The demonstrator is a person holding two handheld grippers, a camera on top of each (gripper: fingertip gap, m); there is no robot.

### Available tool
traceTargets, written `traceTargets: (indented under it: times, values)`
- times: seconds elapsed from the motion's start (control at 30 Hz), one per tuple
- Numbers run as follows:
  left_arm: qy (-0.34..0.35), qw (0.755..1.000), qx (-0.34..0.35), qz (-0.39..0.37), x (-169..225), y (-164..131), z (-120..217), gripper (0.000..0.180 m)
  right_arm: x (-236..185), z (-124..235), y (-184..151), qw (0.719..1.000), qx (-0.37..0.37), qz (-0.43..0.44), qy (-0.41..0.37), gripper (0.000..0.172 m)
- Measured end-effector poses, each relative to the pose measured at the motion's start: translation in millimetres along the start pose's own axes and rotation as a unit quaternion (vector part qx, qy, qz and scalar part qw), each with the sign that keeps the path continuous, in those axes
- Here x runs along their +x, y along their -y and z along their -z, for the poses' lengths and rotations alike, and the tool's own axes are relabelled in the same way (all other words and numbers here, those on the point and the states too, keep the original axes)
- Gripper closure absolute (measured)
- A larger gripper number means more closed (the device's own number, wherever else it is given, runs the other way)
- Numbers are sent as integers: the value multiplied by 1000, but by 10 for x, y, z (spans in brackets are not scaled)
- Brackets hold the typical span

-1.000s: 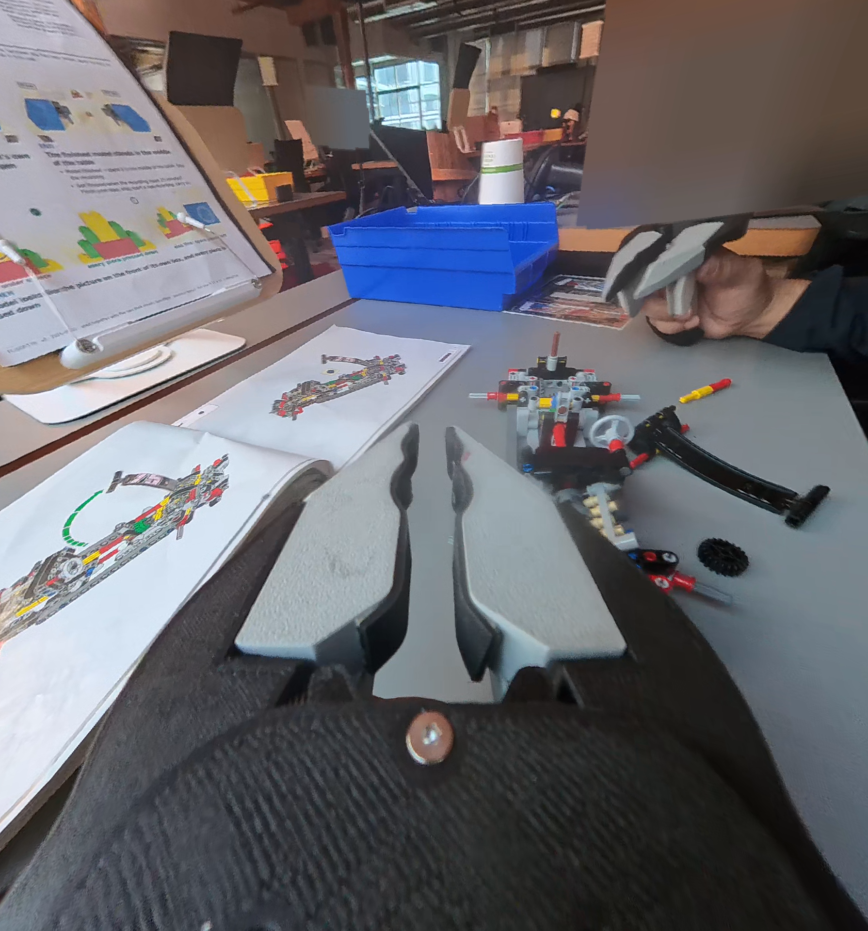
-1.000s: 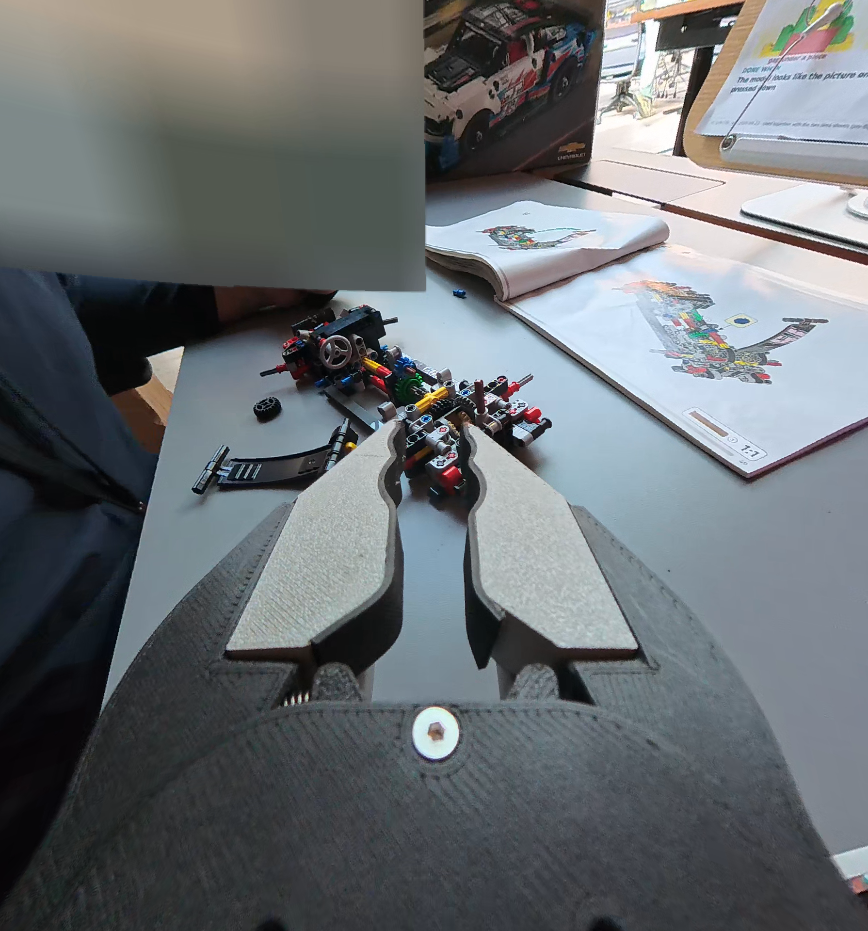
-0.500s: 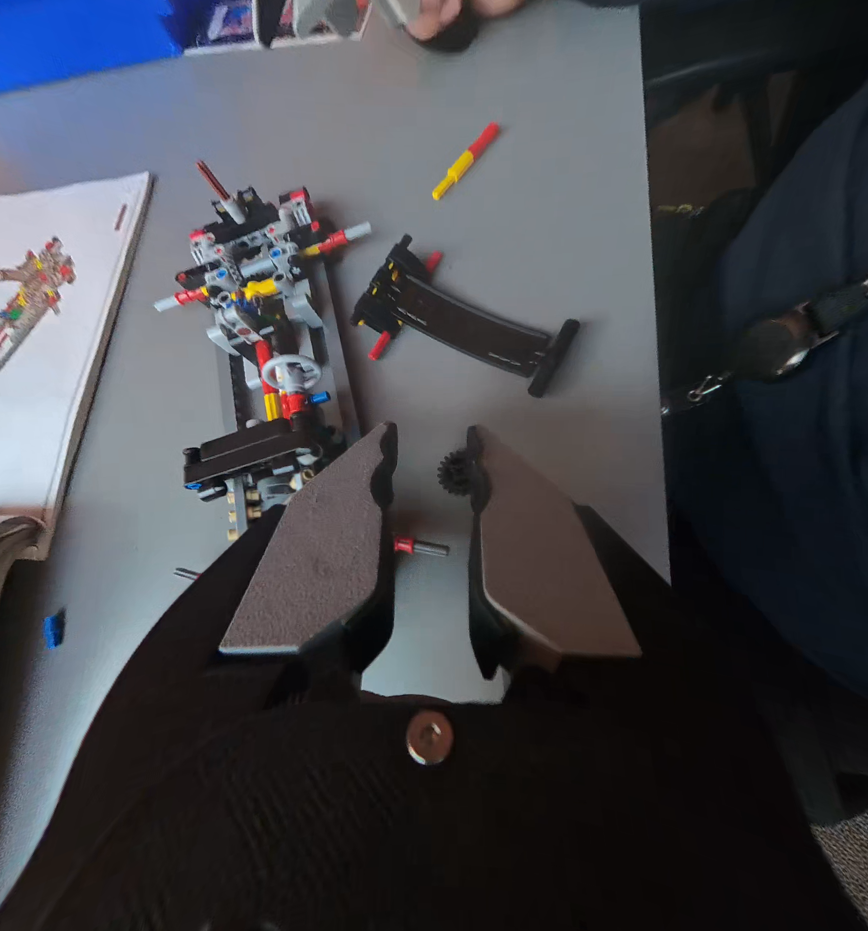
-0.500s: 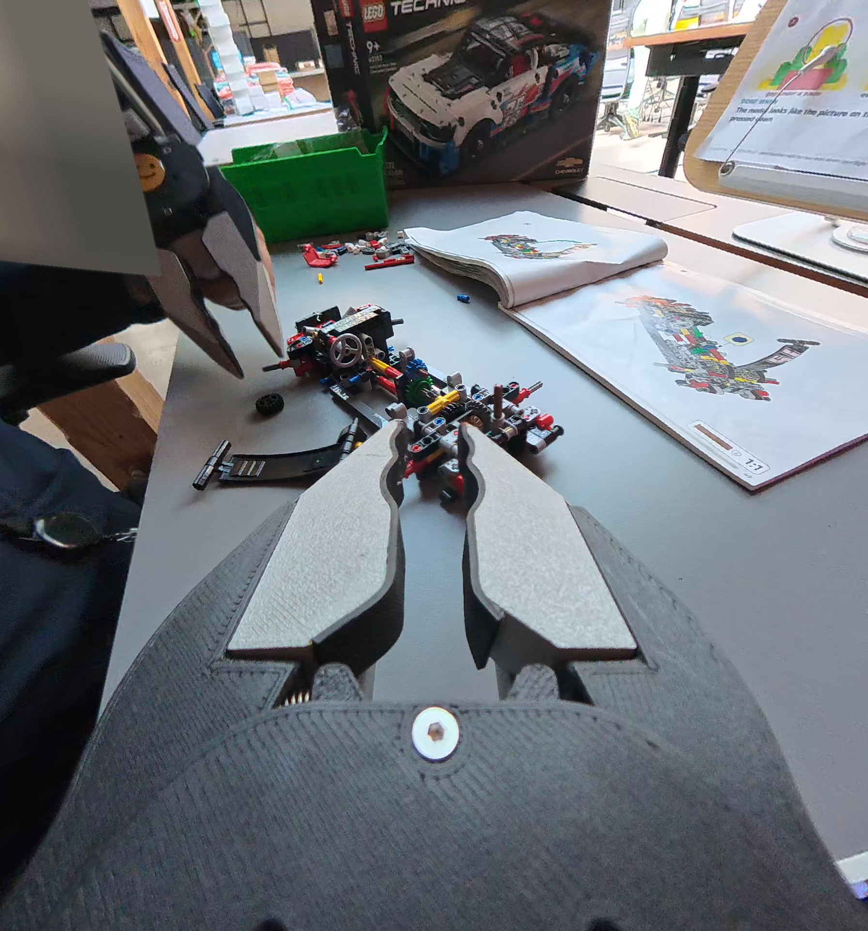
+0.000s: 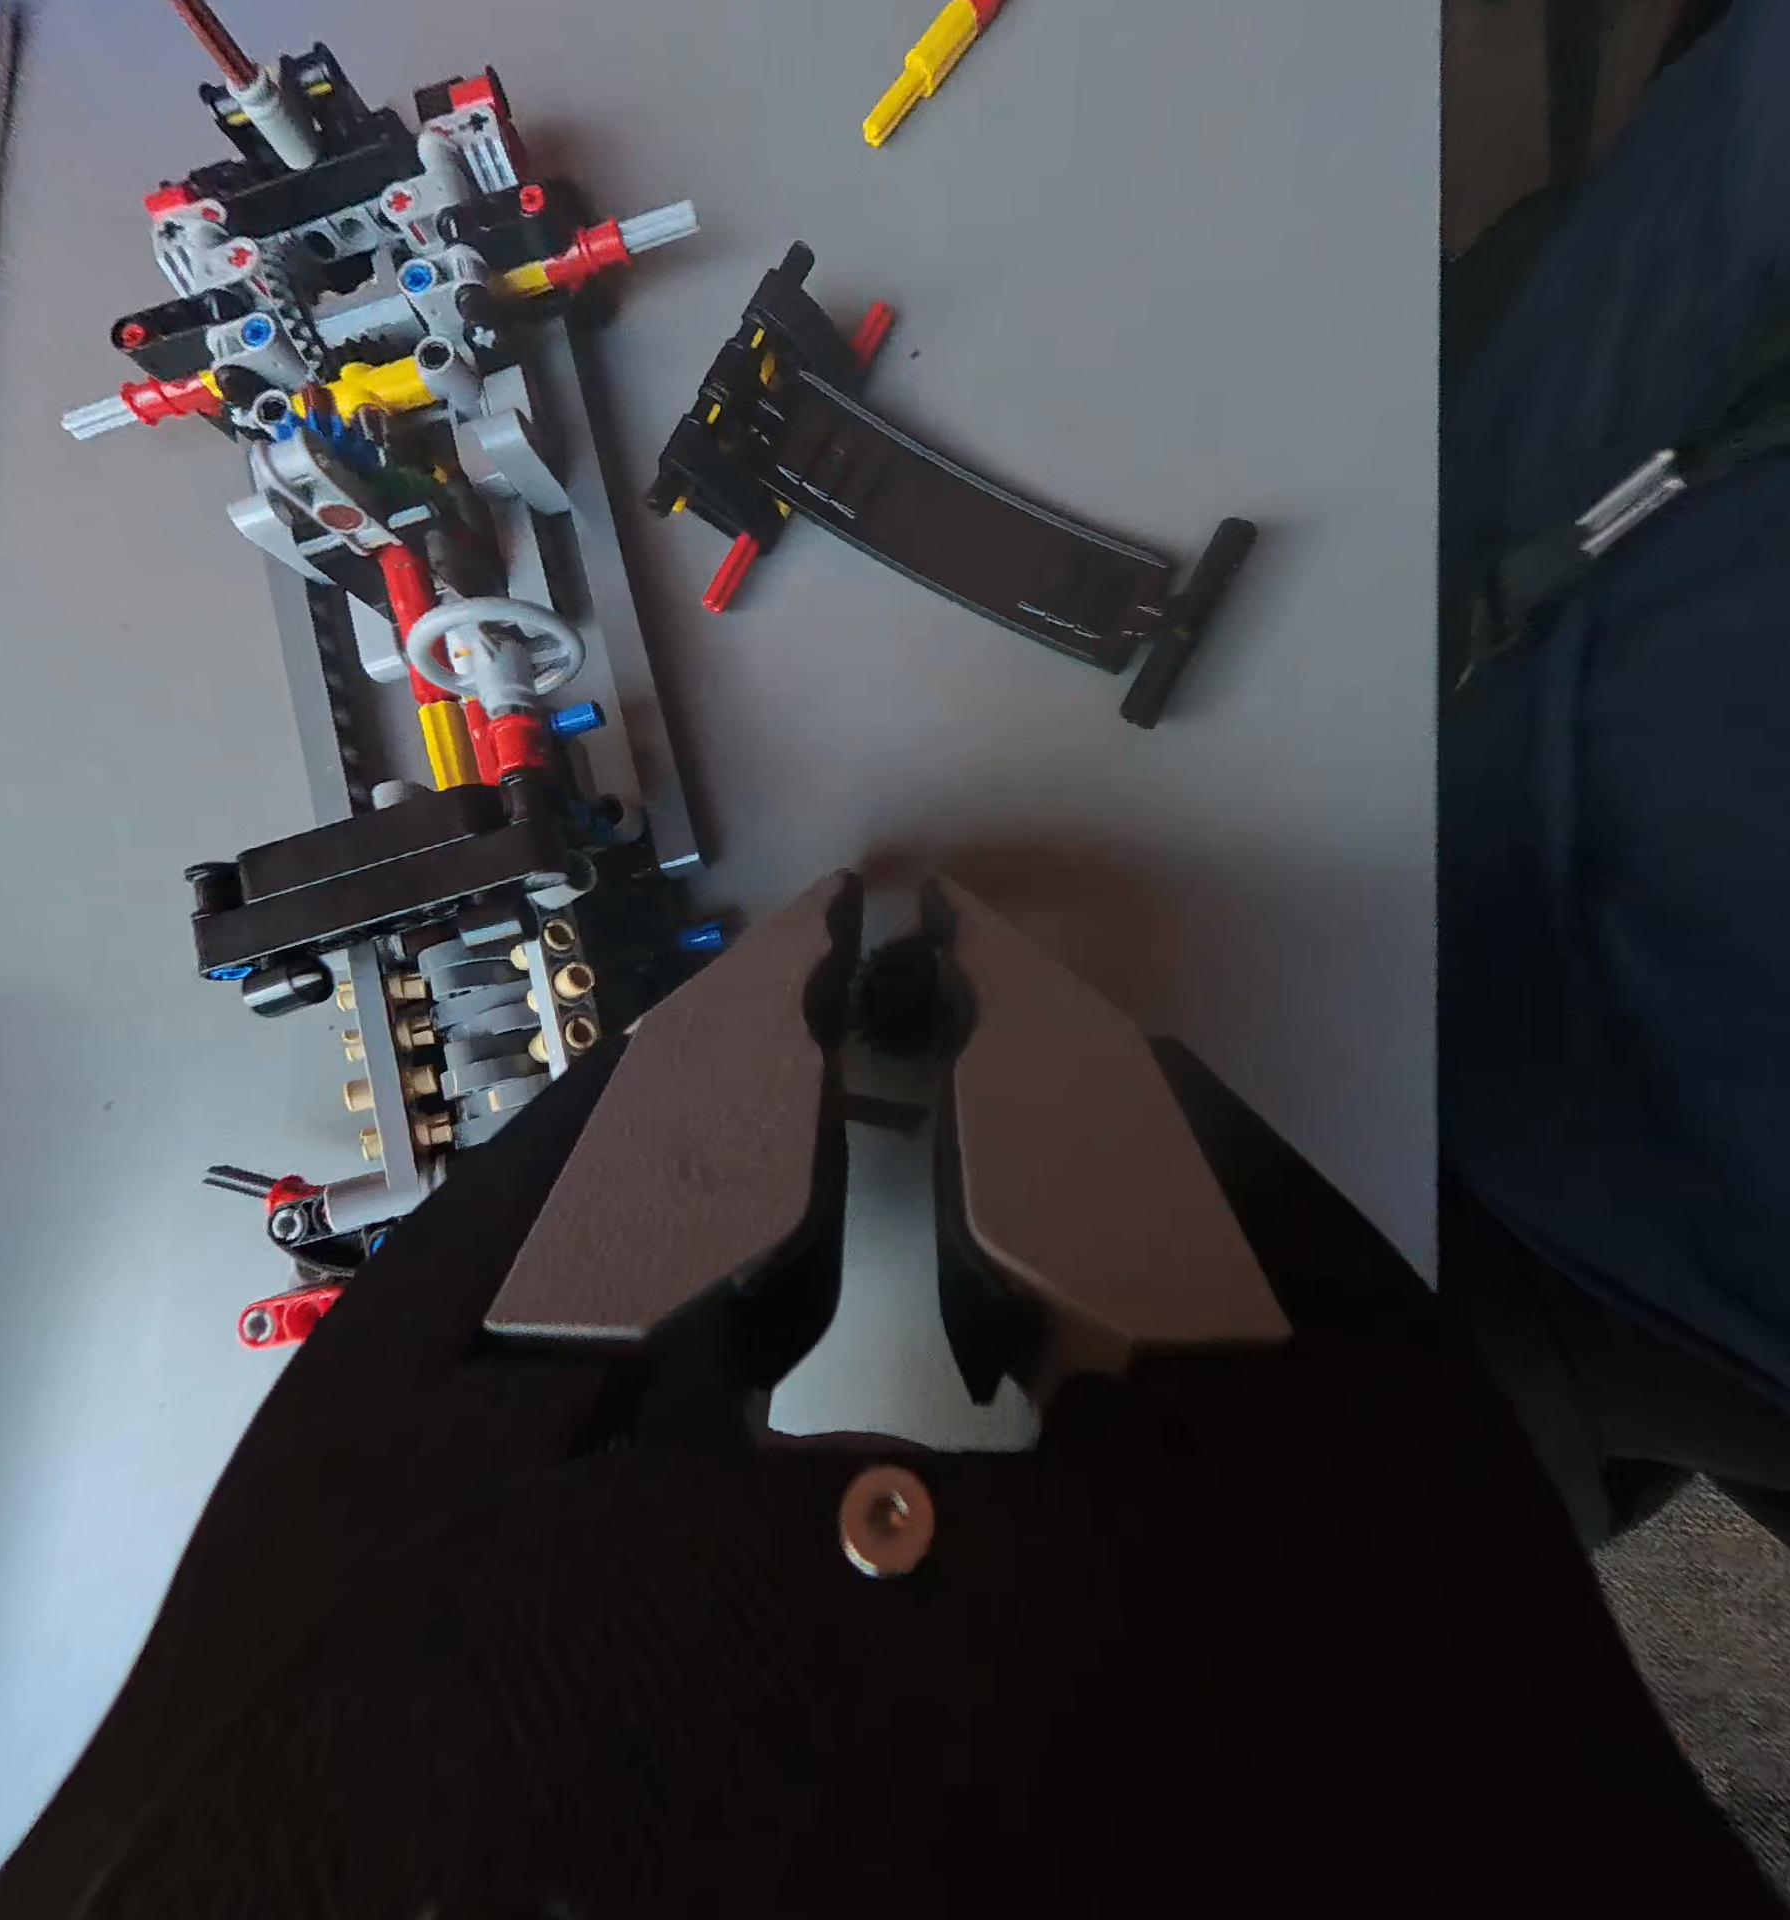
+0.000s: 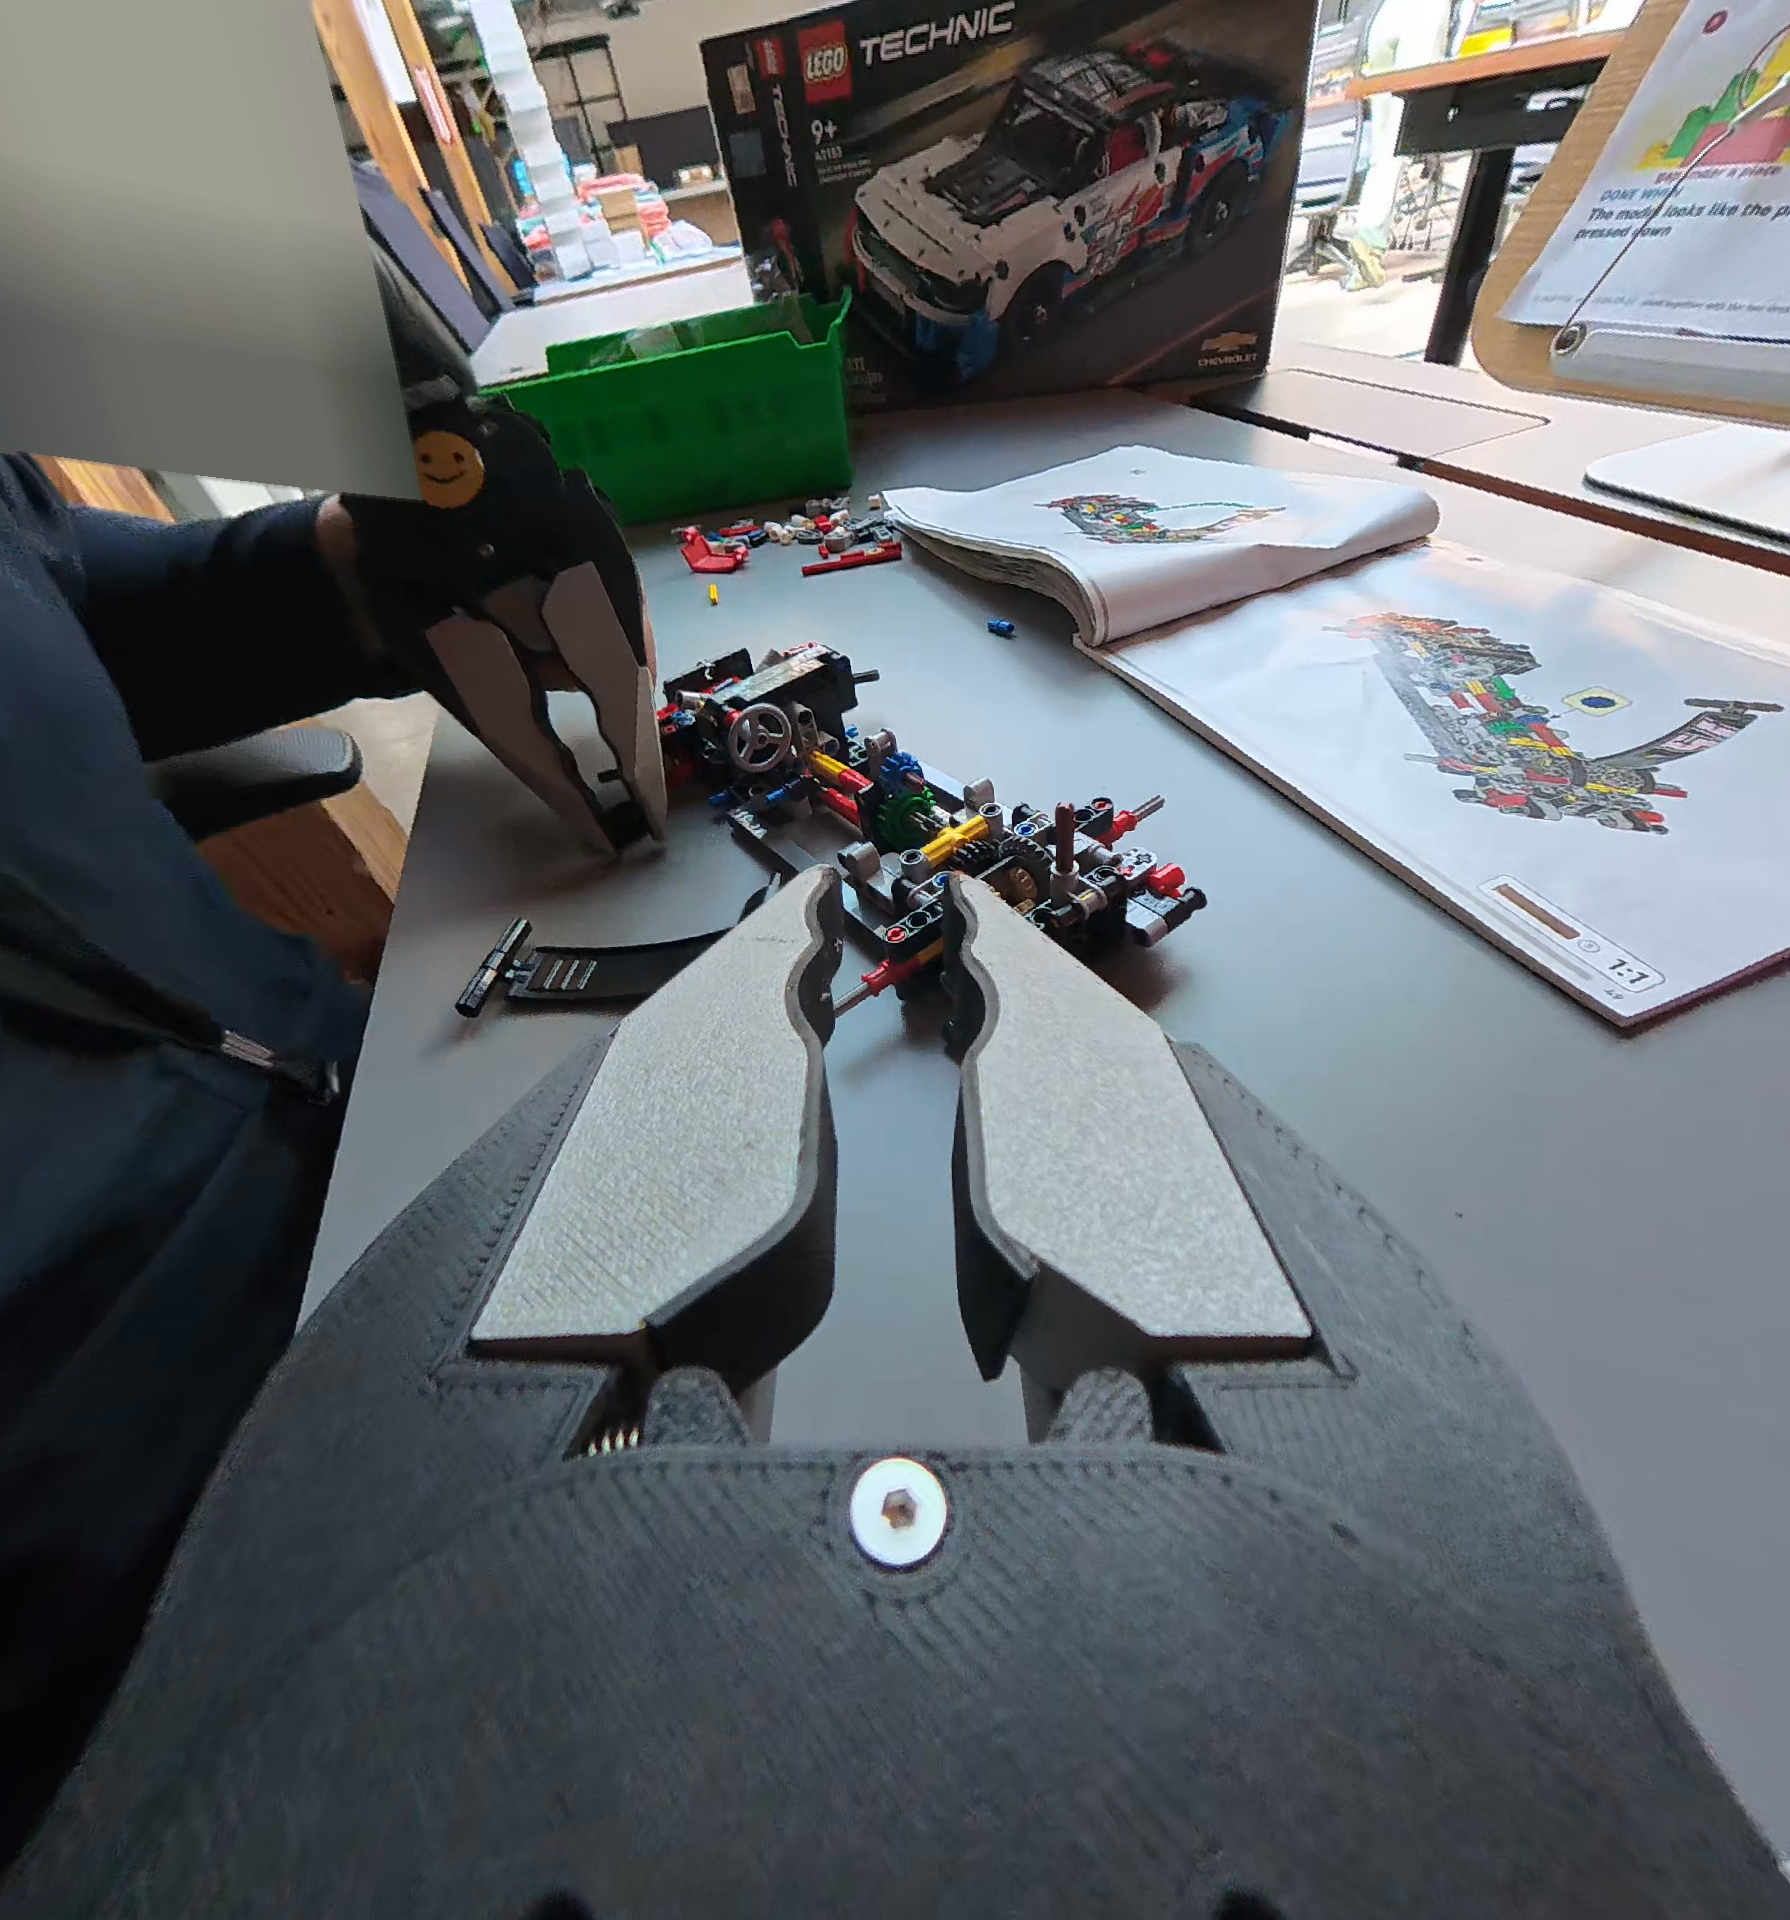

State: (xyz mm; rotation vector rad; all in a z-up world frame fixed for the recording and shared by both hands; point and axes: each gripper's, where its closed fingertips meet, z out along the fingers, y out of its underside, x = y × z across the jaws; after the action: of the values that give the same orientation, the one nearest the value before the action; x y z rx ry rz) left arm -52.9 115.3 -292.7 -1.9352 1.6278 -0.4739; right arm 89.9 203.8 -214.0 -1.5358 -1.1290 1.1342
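Beside the brick chassis (image 5: pixel 423 644), the left gripper (image 5: pixel 891 914) is pinching a small black gear (image 5: pixel 896 992) while the right gripper (image 6: pixel 896 914) is hovering slightly parted, gripping nothing.

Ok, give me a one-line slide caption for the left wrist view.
Left claw closed on a small black gear at the grey table edge, beside a half-built toy car frame.
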Motion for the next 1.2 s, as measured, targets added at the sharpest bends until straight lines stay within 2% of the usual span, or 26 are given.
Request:
traceTargets:
  times: [0.13, 0.23, 0.33, 0.67, 0.83, 0.93, 1.03, 1.2]
  values:
    - [-22, 1000, 9, -5, 8, -8, 4, 177, -3, -3, 14, 1000, 4, -2, 6, 156]
    - [-64, 998, 14, 17, 70, 8, 0, 167, -6, -16, 17, 1000, 4, -4, 14, 157]
    - [-74, 997, 19, 29, 56, 19, 14, 162, 0, -14, 27, 1000, 7, -11, 20, 157]
    - [-15, 1000, -3, 27, -20, -37, 29, 154, -57, -3, 12, 1000, 3, 15, 9, 158]
    - [22, 999, 9, 37, -182, -88, 57, 159, -91, 1, 27, 1000, 3, 29, 5, 158]
    - [36, 997, 14, 61, -366, -159, 97, 144, -94, 7, 34, 999, 3, 34, 1, 158]
    - [53, 996, 22, 64, -540, -208, 171, 139, -94, 17, 36, 999, 4, 36, -2, 158]
    - [37, 995, 41, 79, -471, -123, 331, 128, -83, 42, 38, 999, 7, 31, -5, 158]
